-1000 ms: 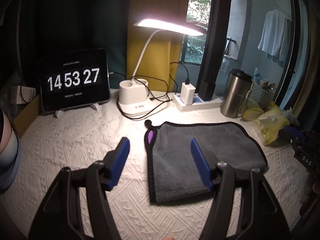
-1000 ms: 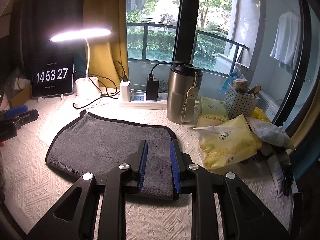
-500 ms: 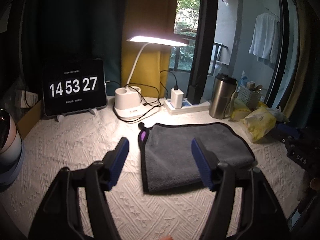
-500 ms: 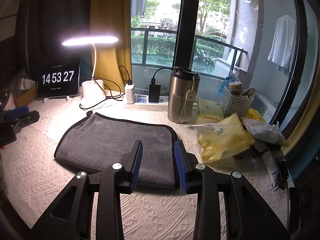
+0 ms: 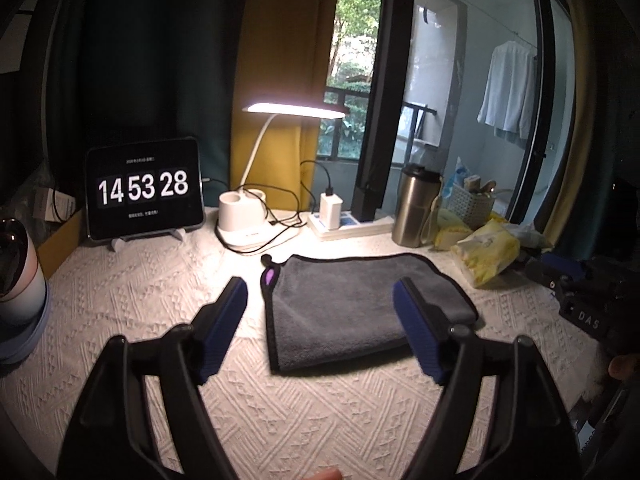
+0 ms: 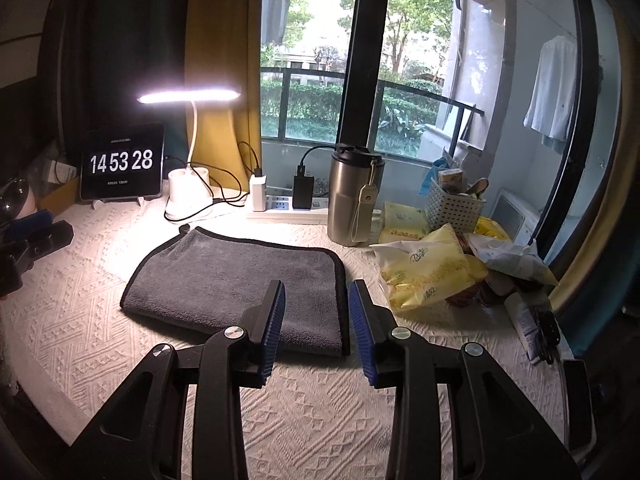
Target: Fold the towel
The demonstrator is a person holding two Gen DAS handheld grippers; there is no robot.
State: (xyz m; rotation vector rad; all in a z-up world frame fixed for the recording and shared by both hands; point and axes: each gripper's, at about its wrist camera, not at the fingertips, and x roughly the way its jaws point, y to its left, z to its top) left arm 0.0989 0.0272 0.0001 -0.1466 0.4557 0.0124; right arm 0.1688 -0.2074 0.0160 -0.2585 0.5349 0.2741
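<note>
A grey towel (image 5: 352,304) with black edging lies folded flat on the white textured tablecloth (image 5: 152,304); it also shows in the right wrist view (image 6: 240,284). My left gripper (image 5: 320,328) is open and empty, held above the towel's near edge. My right gripper (image 6: 316,320) is open and empty, raised off the towel's near right corner. The right gripper's body shows at the right edge of the left wrist view (image 5: 580,300); the left gripper's body shows at the left of the right wrist view (image 6: 28,244).
At the back stand a tablet clock (image 5: 144,192), a lit desk lamp (image 5: 248,220), a power strip (image 5: 348,224) and a steel tumbler (image 6: 352,200). Yellow packets (image 6: 424,272) and a white basket (image 6: 452,204) crowd the right side. A round vessel (image 5: 16,280) stands at far left.
Both grippers have pulled back and up from the towel. The right gripper has opened from nearly shut on the towel's edge and let it go. The towel lies still.
</note>
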